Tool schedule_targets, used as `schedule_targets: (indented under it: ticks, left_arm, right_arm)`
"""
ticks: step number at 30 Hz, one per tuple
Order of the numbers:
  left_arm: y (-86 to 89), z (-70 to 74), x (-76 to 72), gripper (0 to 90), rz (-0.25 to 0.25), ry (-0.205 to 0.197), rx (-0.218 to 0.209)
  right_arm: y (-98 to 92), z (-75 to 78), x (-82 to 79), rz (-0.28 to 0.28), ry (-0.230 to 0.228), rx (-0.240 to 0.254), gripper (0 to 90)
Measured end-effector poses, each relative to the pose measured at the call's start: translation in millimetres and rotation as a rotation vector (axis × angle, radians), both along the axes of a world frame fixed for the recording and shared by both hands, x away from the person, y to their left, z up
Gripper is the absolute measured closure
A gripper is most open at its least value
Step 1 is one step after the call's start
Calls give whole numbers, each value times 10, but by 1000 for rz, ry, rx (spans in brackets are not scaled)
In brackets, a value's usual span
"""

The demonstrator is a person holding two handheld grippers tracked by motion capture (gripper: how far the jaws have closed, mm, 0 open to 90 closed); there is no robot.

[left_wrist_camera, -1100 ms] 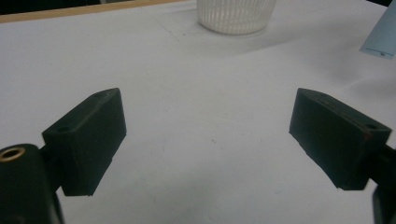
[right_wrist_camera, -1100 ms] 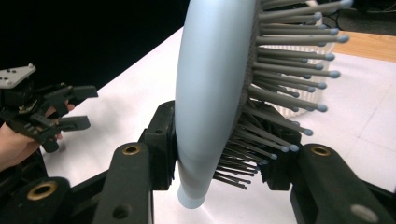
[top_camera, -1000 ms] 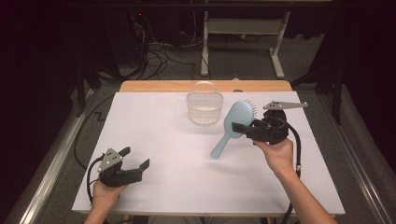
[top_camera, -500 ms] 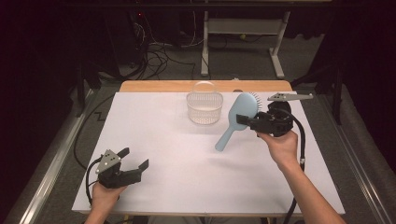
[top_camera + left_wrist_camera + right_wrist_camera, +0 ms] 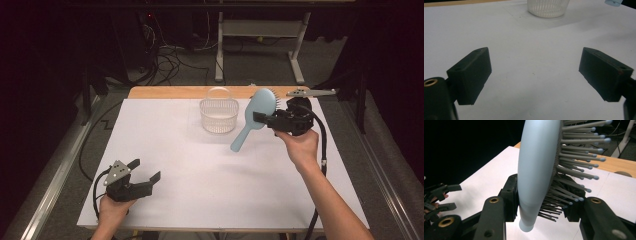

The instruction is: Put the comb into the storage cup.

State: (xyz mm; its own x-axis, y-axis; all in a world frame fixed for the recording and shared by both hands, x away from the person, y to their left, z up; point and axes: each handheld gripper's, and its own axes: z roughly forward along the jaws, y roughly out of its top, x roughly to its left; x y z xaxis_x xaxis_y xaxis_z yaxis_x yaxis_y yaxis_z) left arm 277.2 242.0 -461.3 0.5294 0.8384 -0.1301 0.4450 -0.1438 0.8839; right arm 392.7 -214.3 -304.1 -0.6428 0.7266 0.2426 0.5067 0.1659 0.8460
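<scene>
While right tongs (image 5: 261,118) clamp pale blue bristled hairbrush (image 5: 252,118), left tongs (image 5: 145,172) released

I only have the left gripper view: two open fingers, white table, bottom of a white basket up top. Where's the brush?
Observer: The light blue hairbrush is held off the table in the right gripper, just right of the basket.
Operator: Gripped where?
Observer: At the lower part of the head. In the right gripper view one of the fingers presses the smooth back and the other sits in the bristles.
Operator: Which way is the handle pointing?
Observer: In the high view it angles down toward the table, on the person's side of the basket; the head is uppermost.
Operator: Anything in the basket?
Observer: It looks empty from above.
</scene>
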Motion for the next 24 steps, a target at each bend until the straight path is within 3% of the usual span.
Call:
schedule_targets:
  ticks: [9,24]
  left_arm:
    - [-6,-5,5,103,-1,-2,2]
    - [-6,-9,15,104,-7,-1,3]
  right_arm:
    - [39,49,120,-10,-9,-15,558]
    - [80,165,281,-26,-14,6,557]
